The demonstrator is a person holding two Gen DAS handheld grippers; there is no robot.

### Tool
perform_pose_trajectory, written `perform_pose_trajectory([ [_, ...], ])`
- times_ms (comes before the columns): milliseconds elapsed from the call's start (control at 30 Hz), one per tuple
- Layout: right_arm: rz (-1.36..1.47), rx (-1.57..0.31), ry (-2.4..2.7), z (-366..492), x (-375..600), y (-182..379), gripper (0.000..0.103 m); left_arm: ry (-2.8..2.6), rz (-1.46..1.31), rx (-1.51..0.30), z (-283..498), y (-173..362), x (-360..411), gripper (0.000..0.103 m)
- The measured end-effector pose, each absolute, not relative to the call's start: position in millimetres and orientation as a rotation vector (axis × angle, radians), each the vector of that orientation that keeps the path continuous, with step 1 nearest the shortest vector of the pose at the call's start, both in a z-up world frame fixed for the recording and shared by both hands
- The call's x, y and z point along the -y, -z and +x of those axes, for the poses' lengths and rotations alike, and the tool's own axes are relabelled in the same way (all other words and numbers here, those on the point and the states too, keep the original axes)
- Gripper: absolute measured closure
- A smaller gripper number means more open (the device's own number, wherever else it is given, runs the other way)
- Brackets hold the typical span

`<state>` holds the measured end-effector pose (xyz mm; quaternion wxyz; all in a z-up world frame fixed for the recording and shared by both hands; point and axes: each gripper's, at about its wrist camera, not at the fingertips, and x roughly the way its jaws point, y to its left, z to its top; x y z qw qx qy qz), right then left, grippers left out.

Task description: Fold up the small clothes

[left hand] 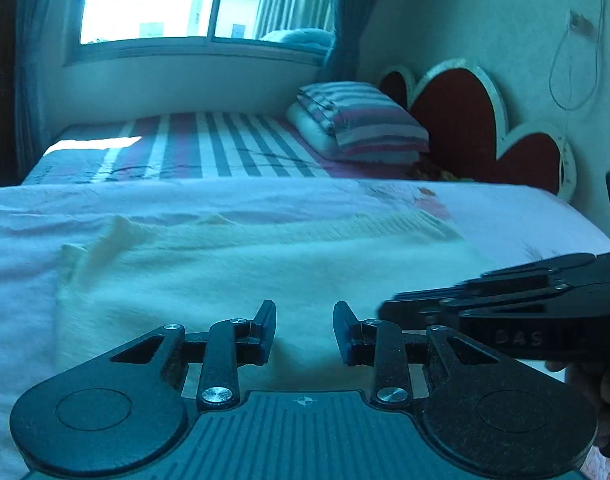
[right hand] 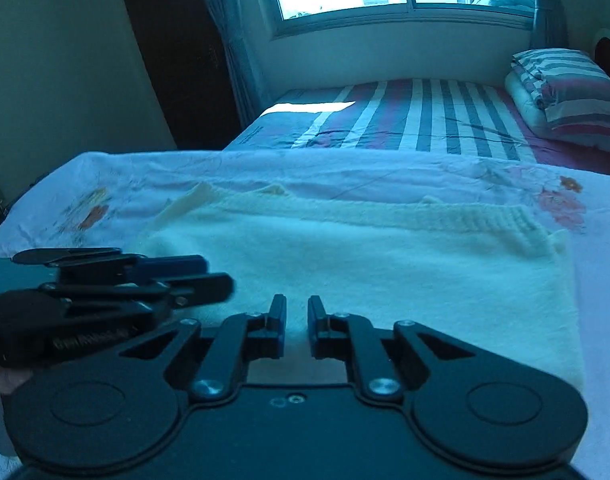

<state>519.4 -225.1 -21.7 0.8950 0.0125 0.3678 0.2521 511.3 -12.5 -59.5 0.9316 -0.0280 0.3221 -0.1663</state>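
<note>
Both grippers, left [left hand: 304, 330] and right [right hand: 296, 326], are held apart and empty (side by side) over the cream sweater [right hand: 385, 272], seen mid-frame.

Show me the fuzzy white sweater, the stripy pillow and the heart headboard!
sweater [right hand: 385, 280], right wrist view, middle of its body.
stripy pillow [left hand: 369, 120], left wrist view, top face.
heart headboard [left hand: 457, 108], left wrist view, red centre.

Open cloth ahead, the two grippers crowding each other

The cream sweater [right hand: 385, 280] lies flat on the floral sheet [right hand: 345, 168], with nothing standing on it. The left gripper [left hand: 304, 332] and right gripper [right hand: 296, 328] sit just beside each other, each blocking the other's inner side. Outer sides stay open.
</note>
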Motion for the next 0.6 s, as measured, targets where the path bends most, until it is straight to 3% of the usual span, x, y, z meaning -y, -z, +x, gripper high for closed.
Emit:
perform_pose_trajectory([
  [167,0.004,-0.775,-0.387,515.7,253.4,31.4,0.102,0.331,-0.011,-0.637,492.2,73.4,9.5,0.071],
  [333,0.065,-0.782,-0.210,508.9,320.1,31.4,0.102,0.263,0.028,-0.645,467.3,67.6,-31.0,0.071],
  [367,0.089,-0.790,-0.212,506.3,325.9,29.2,0.100,0.245,0.027,-0.655,463.1,65.7,-39.3,0.071],
  [467,0.102,-0.723,-0.247,481.6,316.3,10.6,0.074,0.201,-0.071,-0.659,445.7,50.9,-44.6,0.071],
  [567,0.153,-0.700,-0.363,448.5,288.2,1.5,0.067,0.246,-0.093,-0.637,422.4,45.0,-26.0,0.071],
  [600,0.137,-0.706,-0.389,440.1,275.8,3.0,0.070,0.259,-0.099,-0.638,417.6,45.7,-19.6,0.071],
])
